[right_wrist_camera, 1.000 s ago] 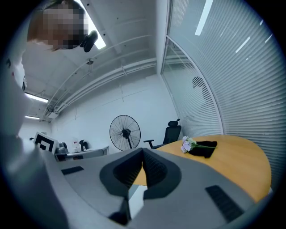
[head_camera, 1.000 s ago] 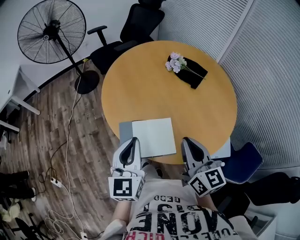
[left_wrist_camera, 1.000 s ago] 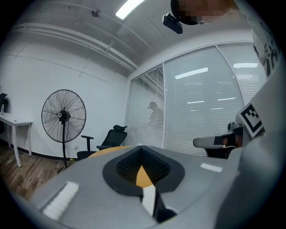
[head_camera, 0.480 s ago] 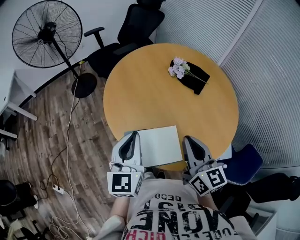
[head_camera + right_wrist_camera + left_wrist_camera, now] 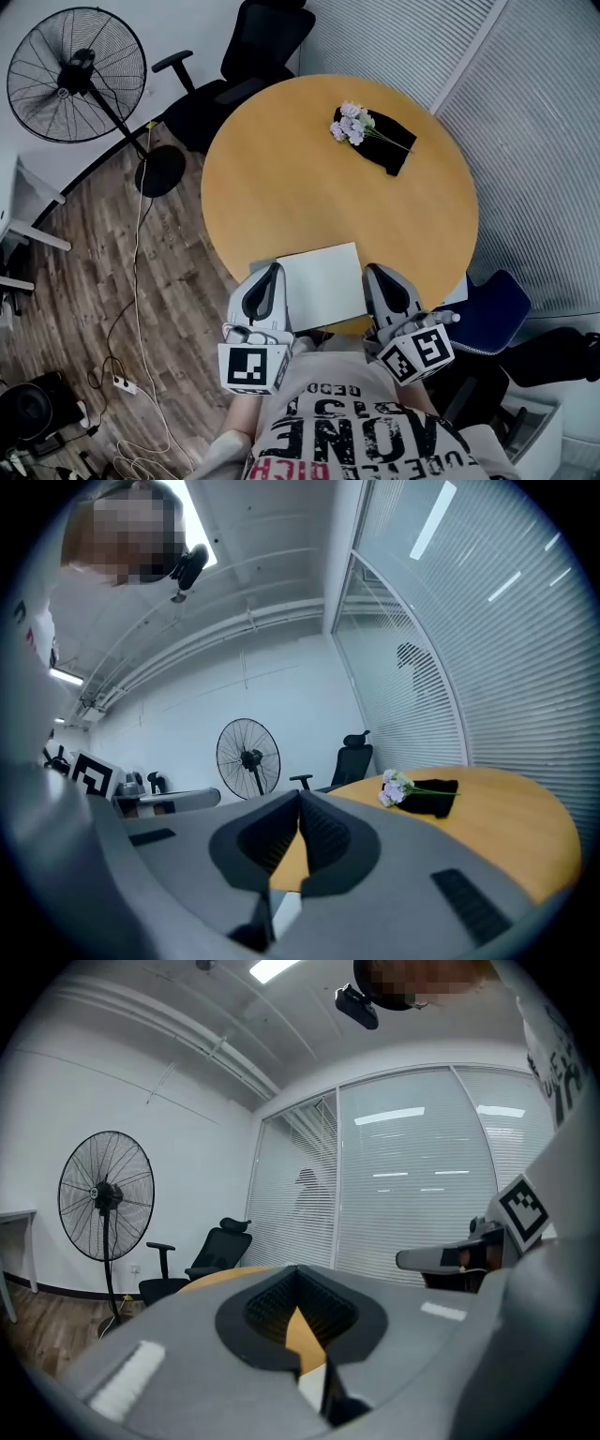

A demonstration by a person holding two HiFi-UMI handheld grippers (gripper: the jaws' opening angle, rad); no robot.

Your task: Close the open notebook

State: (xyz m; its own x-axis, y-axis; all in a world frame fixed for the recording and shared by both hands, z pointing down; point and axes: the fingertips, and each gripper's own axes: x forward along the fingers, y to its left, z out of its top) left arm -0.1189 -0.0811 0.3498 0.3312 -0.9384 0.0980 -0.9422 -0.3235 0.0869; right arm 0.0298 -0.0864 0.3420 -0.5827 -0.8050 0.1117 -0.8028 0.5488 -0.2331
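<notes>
Looking down from the head view, I have the notebook [image 5: 321, 284] lying flat at the near rim of the round table [image 5: 309, 187], its white page facing up, so I judge it is still open and the closing has not begun. A thin grey strip of cover or second leaf seems to peek out along its left side, though most of that side is hidden under my tool. The 2 grippers flank the book, 1 along each side edge, which makes sense to me: from there either one can get at a free edge of the page and swing it over. The left gripper [image 5: 298, 1272] has its jaws pressed together at the tips with nothing caught in them; through the pocket behind the tips I see only bare tabletop and a corner of white paper below. The right gripper [image 5: 300, 794] reads the same way, jaws meeting at the front and holding nothing. Both point nearly level across the table, not down at the page, so I think neither is committed to a grab yet. The far side of the table carries a bunch of flowers [image 5: 350, 124] on a black cloth [image 5: 386, 148], well apart from the book, so flipping the cover should not disturb them. My guess is that 1 pair of jaws must part before it can pinch the page edge.
</notes>
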